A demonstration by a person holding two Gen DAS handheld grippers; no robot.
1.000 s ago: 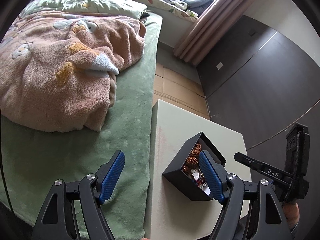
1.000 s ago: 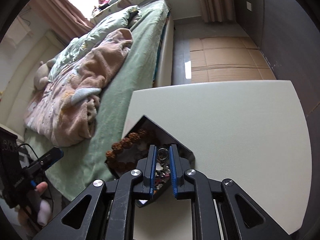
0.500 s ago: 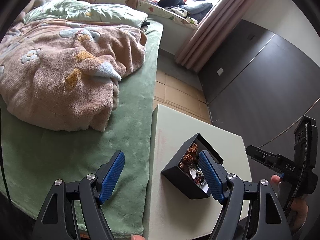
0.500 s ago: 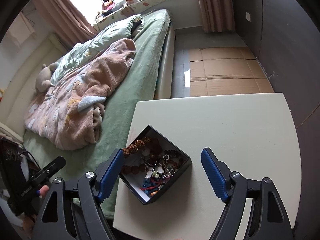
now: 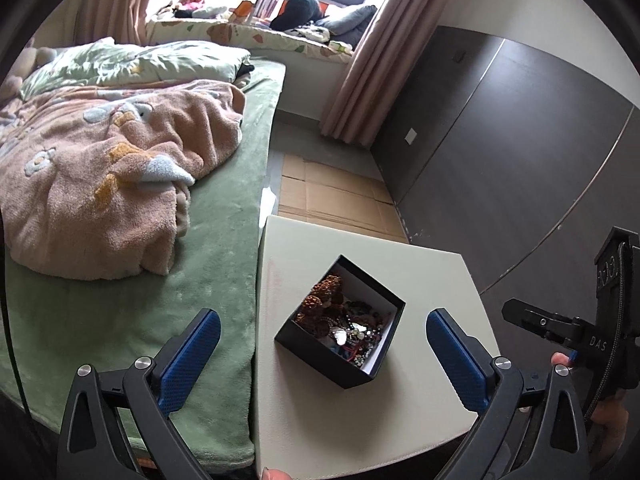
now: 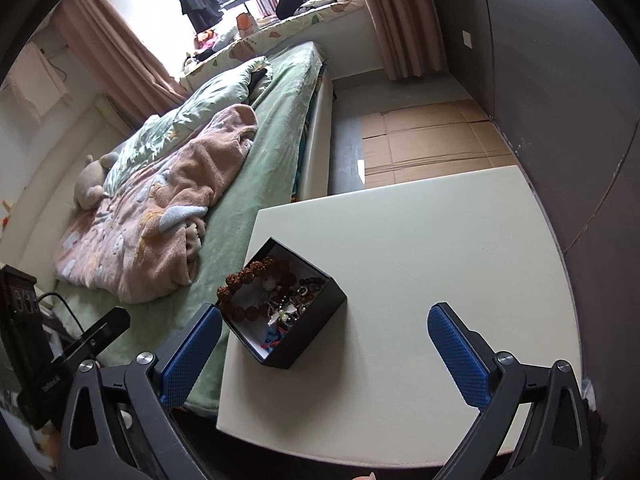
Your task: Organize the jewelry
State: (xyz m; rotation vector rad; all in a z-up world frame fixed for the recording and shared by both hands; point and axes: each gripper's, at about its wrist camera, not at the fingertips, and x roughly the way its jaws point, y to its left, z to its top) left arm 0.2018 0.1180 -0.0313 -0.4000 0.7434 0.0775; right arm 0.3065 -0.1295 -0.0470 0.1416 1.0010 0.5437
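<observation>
Left gripper, black frame with blue textured pads: jaws spread wide, holding nothing, raised above the near part of the table. Right gripper, same build: jaws likewise spread wide and empty, above the table's near edge; part of it shows at the right margin of the left wrist view.

Square black cardboard box with a white lining: open-topped, set cornerwise on the table, towards the edge nearest the bed. It lies between the pads of the left gripper in that view, touched by neither.

Contents of the box: a string of large knobbly brown beads along the side nearest the bed; a tangle of small dark bead strands, silver pieces and a blue-and-red item heaped in the remainder. Individual pieces too small to tell apart.

Pale cream square table: stands just beside the bed.

Bed with green plush cover: carries a crumpled pink fleece blanket.

Flattened brown cardboard sheets: on the floor beyond the table.
</observation>
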